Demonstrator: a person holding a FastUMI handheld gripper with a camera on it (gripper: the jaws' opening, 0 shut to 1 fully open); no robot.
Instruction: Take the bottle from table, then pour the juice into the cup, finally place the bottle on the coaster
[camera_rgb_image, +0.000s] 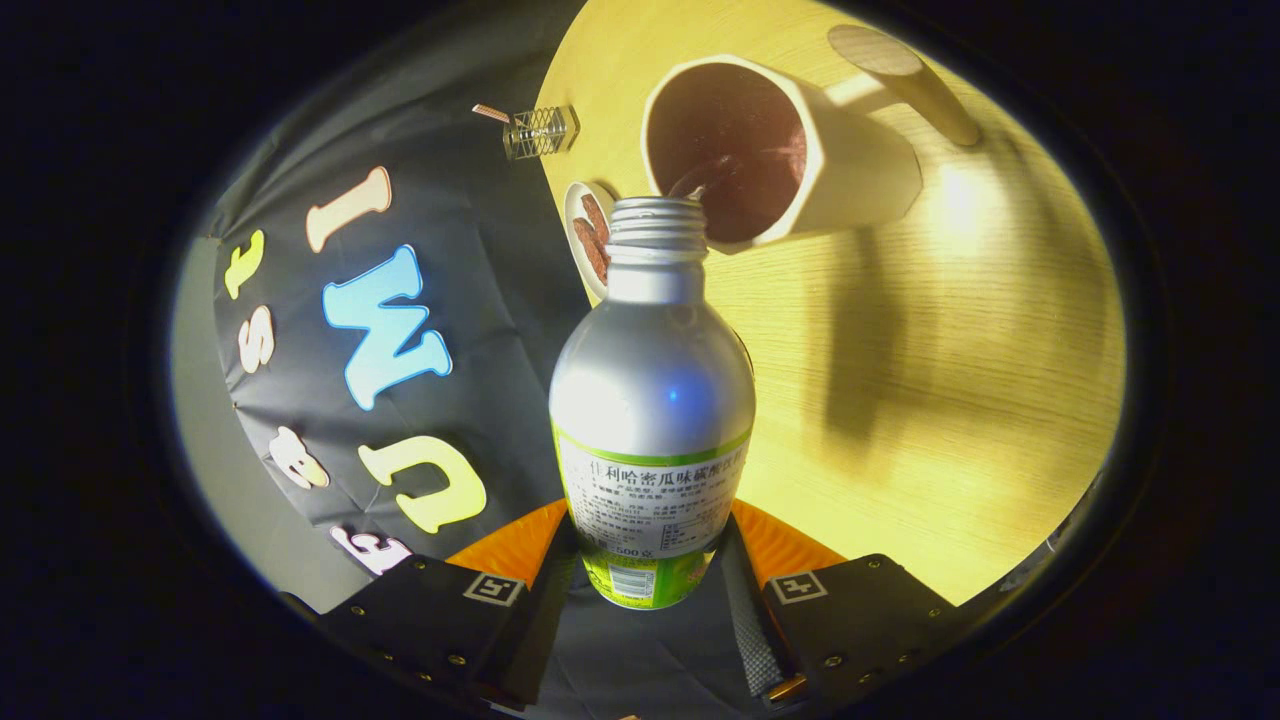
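Observation:
A silver bottle (652, 400) with a green and white label lies tilted between my two fingers, and my gripper (648, 575) is shut on its lower body. Its open threaded mouth (657, 222) points at the rim of a white cup (780, 150) just beyond it. A thin dark stream runs from the mouth into the cup, which holds dark juice (730, 140). The cup stands on a light wooden table (950, 350). The whole scene appears rotated because the gripper is tipped.
A small white dish (588, 235) with brown pieces sits beside the bottle's neck. A little wire cage object (540, 131) lies at the table's far edge. A pale wooden cylinder (905, 80) rests past the cup. The black booth cloth hangs behind.

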